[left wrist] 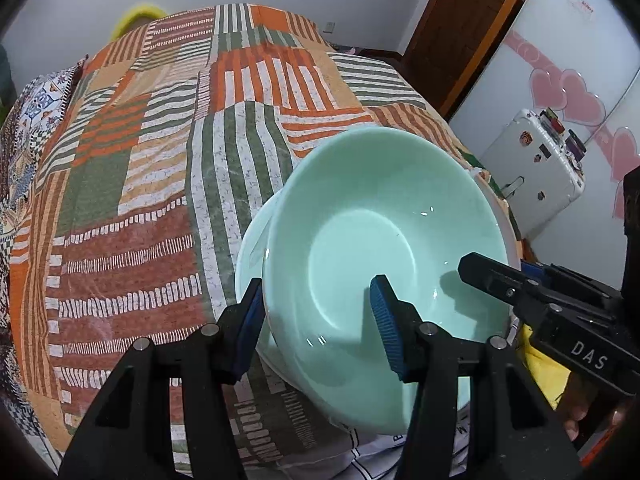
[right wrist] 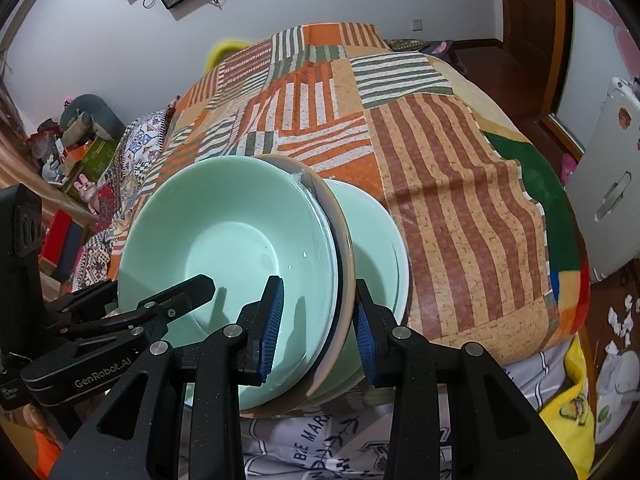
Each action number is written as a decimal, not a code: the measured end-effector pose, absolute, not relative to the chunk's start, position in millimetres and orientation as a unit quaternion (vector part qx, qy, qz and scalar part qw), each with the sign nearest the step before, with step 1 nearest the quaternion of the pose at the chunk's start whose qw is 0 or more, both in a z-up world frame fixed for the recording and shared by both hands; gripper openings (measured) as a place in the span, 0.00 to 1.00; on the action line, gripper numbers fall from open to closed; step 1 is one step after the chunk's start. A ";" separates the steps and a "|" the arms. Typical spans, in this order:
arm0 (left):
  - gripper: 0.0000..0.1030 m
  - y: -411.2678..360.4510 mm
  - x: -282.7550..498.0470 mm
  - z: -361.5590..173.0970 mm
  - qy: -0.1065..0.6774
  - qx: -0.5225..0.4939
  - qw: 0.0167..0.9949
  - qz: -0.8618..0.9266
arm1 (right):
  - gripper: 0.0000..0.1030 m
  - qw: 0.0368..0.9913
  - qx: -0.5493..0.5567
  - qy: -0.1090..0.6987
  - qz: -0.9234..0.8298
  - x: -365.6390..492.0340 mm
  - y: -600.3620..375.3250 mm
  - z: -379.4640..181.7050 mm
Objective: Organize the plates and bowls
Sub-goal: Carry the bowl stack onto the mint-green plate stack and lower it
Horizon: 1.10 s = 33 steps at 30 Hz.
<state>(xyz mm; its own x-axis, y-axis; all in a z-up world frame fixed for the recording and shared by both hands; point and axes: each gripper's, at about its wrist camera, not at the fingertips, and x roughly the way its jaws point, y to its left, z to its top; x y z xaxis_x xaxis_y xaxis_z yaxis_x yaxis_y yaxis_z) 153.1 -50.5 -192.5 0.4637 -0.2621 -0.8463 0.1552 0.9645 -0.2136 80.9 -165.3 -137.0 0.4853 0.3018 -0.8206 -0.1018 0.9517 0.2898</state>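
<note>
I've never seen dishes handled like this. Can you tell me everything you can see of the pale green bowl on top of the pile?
The glossy pale green ceramic bowl is wide, with a flared rim and a flat round base. It looks empty and clean. It sits tilted, nested in a beige-rimmed plate over another green dish, on the striped patchwork bedspread. The left hand-held gripper straddles its rim, one finger inside; the right hand-held gripper straddles the opposite edge of the pile.

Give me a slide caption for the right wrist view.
Right gripper fingers straddle the rims of a glossy mint-green ceramic bowl nested with beige-rimmed dishes over a striped patchwork bedspread.
</note>
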 end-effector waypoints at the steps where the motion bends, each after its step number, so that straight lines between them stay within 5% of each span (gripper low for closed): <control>1: 0.51 -51.1 154.1 -192.9 0.504 -0.052 0.854 -0.122 | 0.30 0.856 0.102 0.493 0.118 81.8 -165.6 -136.7; 33: 0.51 -35.2 144.2 -167.5 0.459 -0.061 0.879 -0.114 | 0.40 0.862 0.103 0.481 0.121 76.5 -172.6 -131.3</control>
